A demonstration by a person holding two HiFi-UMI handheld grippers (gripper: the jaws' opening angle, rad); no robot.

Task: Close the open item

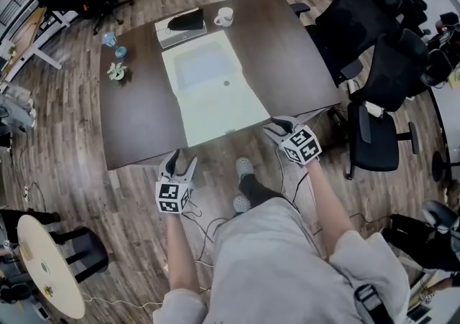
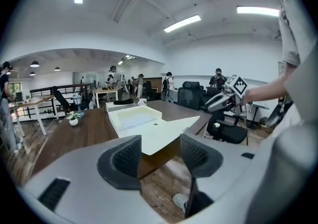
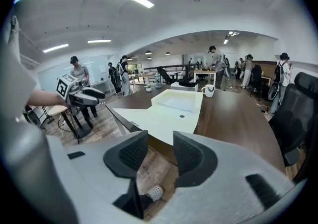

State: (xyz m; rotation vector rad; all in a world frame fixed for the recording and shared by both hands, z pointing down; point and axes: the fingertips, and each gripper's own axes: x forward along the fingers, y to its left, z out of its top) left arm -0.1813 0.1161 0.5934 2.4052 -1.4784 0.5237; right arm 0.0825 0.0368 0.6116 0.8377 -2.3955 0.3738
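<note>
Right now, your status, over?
Left hand-held gripper and right hand-held gripper open, empty. White box open, lid flat at near edge. Nothing on lid.

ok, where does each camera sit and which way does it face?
Head view: on the head, steeply down at the open white box; left gripper, right gripper, forearms show.
Left gripper view: on that gripper, along its open jaws at the box; right gripper at right.
Right gripper view: mirrored, left gripper at left.
Shared: the box.
</note>
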